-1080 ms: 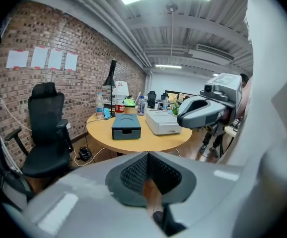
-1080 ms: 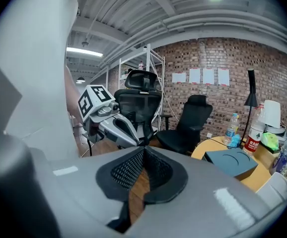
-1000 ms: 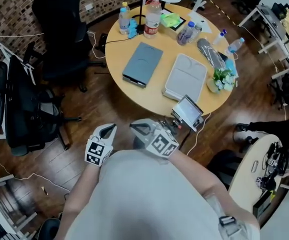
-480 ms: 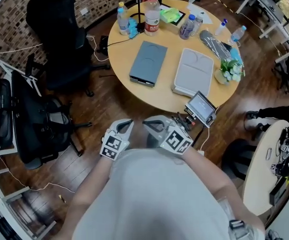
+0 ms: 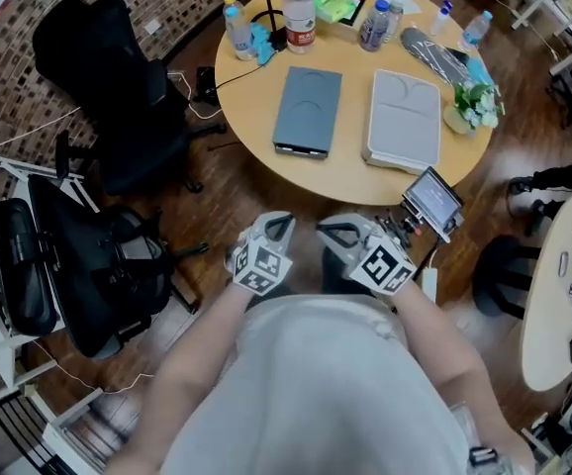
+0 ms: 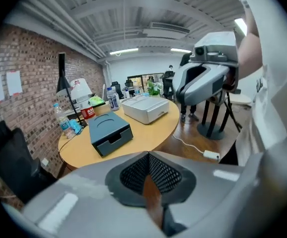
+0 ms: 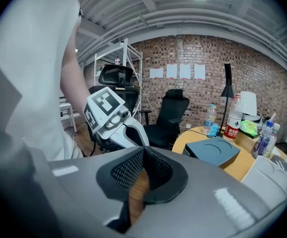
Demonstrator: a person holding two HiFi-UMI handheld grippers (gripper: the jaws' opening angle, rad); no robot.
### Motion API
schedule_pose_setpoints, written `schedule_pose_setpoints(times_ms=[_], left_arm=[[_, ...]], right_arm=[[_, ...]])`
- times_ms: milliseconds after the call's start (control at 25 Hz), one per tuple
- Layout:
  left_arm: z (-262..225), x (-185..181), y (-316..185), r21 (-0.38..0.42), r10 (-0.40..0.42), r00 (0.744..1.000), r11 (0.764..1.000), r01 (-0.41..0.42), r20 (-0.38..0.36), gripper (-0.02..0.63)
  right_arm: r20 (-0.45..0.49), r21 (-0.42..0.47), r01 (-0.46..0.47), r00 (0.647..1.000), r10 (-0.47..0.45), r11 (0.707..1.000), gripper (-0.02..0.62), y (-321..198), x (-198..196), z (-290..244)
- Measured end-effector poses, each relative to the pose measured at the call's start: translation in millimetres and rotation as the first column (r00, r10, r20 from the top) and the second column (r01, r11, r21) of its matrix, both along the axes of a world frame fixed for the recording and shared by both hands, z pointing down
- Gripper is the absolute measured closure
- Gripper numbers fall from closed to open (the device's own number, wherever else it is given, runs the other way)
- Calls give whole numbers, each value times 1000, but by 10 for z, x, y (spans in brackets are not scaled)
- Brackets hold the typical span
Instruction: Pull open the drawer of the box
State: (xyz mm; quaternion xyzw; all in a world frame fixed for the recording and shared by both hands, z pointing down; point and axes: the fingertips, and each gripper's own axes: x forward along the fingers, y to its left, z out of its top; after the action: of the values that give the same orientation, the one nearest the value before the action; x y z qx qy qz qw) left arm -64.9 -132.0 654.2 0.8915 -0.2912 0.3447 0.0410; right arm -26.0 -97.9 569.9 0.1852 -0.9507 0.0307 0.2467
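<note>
Status: task not started. The drawer is closed and nothing is in contact with it.

Location: the dark blue-grey box [image 5: 308, 110] lies flat on the round wooden table [image 5: 251, 117], toward the near edge. A light grey box [image 5: 405, 119] sits just beside it on the right. In the left gripper view, the drawer front [image 6: 105, 148] faces the person and has a shallow finger recess [image 6: 116, 138] cut into its upper edge. Whether the light grey box also has a drawer, I cannot tell.

Grippers: the left gripper [image 5: 278, 226] and right gripper [image 5: 333, 232] are side by side in front of the person's torso, well short of the table. Each gripper view shows its 2 mesh pads pressed together with nothing between them.

Handling, as a judgement:
- The box looks like rigid moulded plastic. It is probably light, with smooth faces, and it stands on a smooth tabletop.
- A straight pull on the drawer is therefore likely to drag the whole box toward the table edge.
- Best hold: open 1 gripper and put 1 jaw into the recess, so the pads pinch the drawer's lip.
- The other gripper, kept closed, could press on the lid or brace the back wall.
- Risks: the lip is thin, so the pads may slip off, and a jerk could tip the box forward.
</note>
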Motion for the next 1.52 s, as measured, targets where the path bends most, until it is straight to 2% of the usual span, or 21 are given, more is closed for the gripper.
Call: schedule_pose_setpoints(times_ms=[200,320,480,600,760,960,1080,1280,1360,1520], left_arm=[[94,-20,-452,92,23,989,995,-37,147,600],[144,21,-701,163,0,969,986,-42,247,600],[227,79,-932,224,7,936,970,-91,352,600],[311,156,-1101,244,32,901,958,-152,433,600],[480,252,-1306,248,79,841,937,-246,535,572],[647,288,-1510,234,102,774,921,-311,625,533],[721,310,-1560,240,108,719,900,-364,686,517],[803,300,-1646,244,99,654,878,-413,750,499],[846,295,-1652,234,109,638,872,-429,763,492],[864,295,-1680,235,108,630,869,-435,769,507]], right_arm=[[-33,19,-11,999,12,1000,589,-133,85,9],[-41,22,-21,999,22,1000,589,-207,181,0],[-17,9,-56,998,56,998,589,-276,195,-15],[-15,3,-48,999,48,999,589,-318,209,-16],[6,8,-45,999,45,999,589,-371,290,-1],[5,-24,-78,997,78,997,589,-440,475,48],[-2,-36,-95,995,95,995,589,-465,558,79],[-4,-54,-113,994,112,992,589,-486,660,127],[-5,-60,-120,993,120,991,589,-492,702,144],[-7,-62,-131,991,130,990,589,-520,756,145]])
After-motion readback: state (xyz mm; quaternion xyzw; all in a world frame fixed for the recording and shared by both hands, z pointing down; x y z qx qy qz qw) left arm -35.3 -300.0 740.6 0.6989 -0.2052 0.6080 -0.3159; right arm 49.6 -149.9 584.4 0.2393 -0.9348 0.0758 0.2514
